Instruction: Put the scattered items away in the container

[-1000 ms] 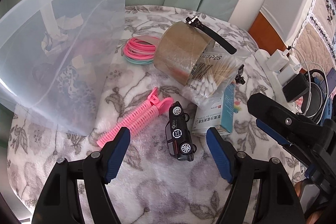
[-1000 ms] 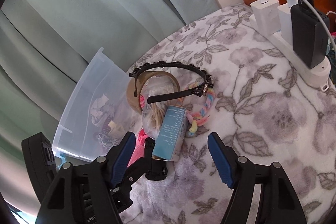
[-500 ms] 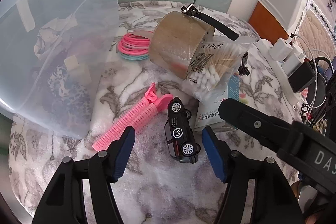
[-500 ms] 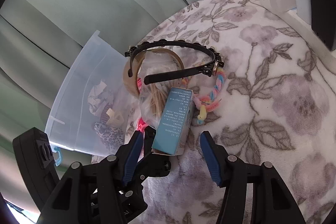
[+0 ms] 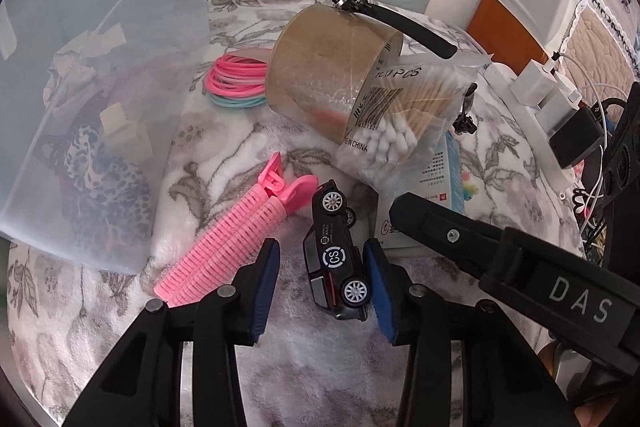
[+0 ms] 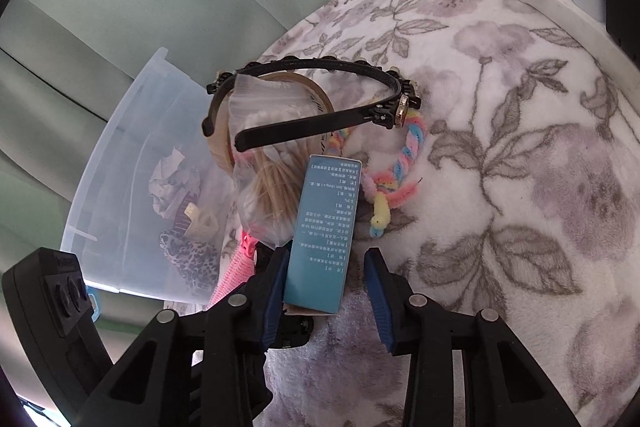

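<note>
Left wrist view: left gripper (image 5: 322, 279) low centre, jaws narrowing around the black toy car (image 5: 335, 259). The right pad sits against the car's side; the left pad stands clear, with bare blanket (image 5: 320, 367) between. Car roof carries a white roundel reading "CS". A pink hair clip (image 5: 236, 237) lies just left of the car. Container (image 5: 120, 107), clear plastic, fills the upper left, holding leopard-print cloth and crumpled paper. Tape roll (image 5: 324, 67) upper centre, pink and blue hair ties (image 5: 236, 87) to its left. Swab bag (image 5: 404, 123) leans on the roll; print reads "PCS" and "IN CHINA" beside a barcode. Black arm at right edge marked "DAS".

Right wrist view: right gripper (image 6: 326, 291) low centre, jaws narrowing on the teal box (image 6: 322, 239). The left pad is at the box's edge; the right pad is apart from it. Box print is small Chinese text, not readable. Black headband (image 6: 320, 99) lies over the roll and swab bag in the centre. A pastel braided bracelet (image 6: 400, 167) lies just right of the box. Container at middle left.
</note>
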### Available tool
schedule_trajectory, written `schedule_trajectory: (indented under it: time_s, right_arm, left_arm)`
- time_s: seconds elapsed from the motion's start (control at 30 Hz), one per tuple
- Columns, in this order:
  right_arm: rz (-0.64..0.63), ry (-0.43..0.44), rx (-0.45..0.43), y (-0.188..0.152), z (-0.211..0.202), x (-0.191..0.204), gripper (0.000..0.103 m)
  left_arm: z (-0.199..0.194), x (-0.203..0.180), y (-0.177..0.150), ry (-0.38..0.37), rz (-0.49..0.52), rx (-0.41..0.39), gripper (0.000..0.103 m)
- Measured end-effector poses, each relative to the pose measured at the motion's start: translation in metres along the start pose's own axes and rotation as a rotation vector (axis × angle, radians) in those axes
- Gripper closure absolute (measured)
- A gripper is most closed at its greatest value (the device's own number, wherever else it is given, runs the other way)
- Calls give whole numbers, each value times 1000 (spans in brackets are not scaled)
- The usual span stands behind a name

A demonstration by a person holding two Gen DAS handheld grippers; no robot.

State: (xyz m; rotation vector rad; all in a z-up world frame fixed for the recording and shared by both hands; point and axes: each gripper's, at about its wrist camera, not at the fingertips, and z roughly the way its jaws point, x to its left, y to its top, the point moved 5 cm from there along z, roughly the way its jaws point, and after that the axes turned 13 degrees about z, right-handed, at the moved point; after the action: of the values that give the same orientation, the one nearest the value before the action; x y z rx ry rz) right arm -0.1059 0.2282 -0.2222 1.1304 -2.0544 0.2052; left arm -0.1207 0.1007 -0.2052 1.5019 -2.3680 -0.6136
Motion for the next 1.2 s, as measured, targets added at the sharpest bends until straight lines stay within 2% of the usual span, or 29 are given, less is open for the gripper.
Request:
schedule_trajectory:
  time_s: [0.2,0.33,0.43,0.87,1.2]
  right_arm:
    - [10,1,3,0,5,-3,64]
    - [26,7,-1,0,5,-2,68]
    - [41,19,-3,1,5,-2,73]
    - [84,51,-30,-1,-19,0,75]
    - [68,91,-100,-5,-59,21,75]
  left_arm:
    - [7,0,-1,0,3,15,63]
    - [6,3,-2,2,-1,15,72]
    - [4,4,-2,-2,-4,14,72]
    - [-23,8,-5,-8,-17,-13,73]
    - [-62,8,4,-2,-8,-109,73]
